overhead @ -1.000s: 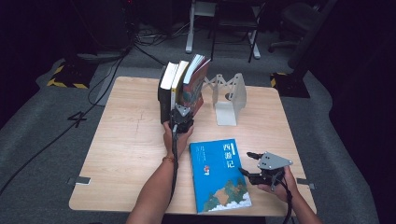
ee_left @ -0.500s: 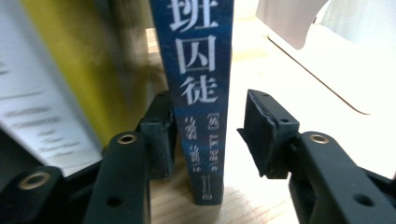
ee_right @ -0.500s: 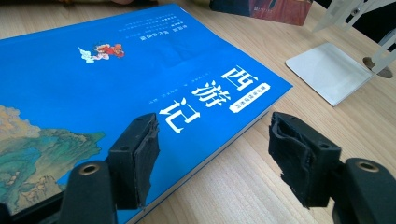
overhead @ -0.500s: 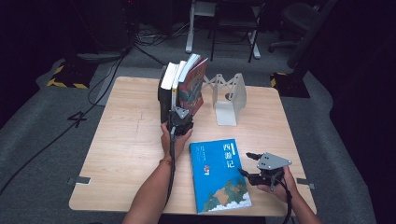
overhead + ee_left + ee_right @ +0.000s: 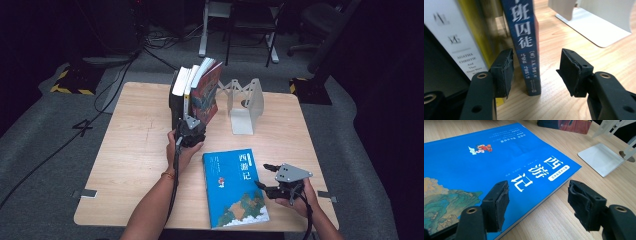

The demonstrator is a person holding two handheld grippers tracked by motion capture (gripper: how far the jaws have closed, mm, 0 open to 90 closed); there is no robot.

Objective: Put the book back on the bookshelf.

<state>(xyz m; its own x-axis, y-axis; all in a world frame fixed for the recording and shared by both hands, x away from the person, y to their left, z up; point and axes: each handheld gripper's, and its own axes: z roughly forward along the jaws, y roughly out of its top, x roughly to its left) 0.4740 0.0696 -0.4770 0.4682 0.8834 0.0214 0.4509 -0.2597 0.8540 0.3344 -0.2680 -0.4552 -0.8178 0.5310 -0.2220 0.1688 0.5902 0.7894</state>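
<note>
A row of books (image 5: 186, 90) stands upright at the table's far middle, and its rightmost book (image 5: 206, 95), with a red and blue cover, leans against the others. My left gripper (image 5: 190, 131) sits at the foot of that book. In the left gripper view its dark blue spine (image 5: 524, 37) stands between the jaws. The left gripper (image 5: 536, 63) has just been opening, and a gap shows at the right pad. A blue book (image 5: 232, 187) lies flat near the front edge. My right gripper (image 5: 261, 175) rests open at its right edge. The right gripper (image 5: 537, 190) has one jaw over the blue cover (image 5: 486, 162).
A white metal bookend (image 5: 245, 105) stands right of the row, with its base plate (image 5: 599, 157) flat on the wooden table (image 5: 135, 150). A white-spined book (image 5: 449, 37) and a yellow one (image 5: 476, 30) stand left of the blue spine. Cables and chair legs lie beyond the far edge.
The left gripper's jaws have spread apart off the leaning book's spine, and the hand has drawn back a little toward the person. The right hand and the blue book have not moved.
</note>
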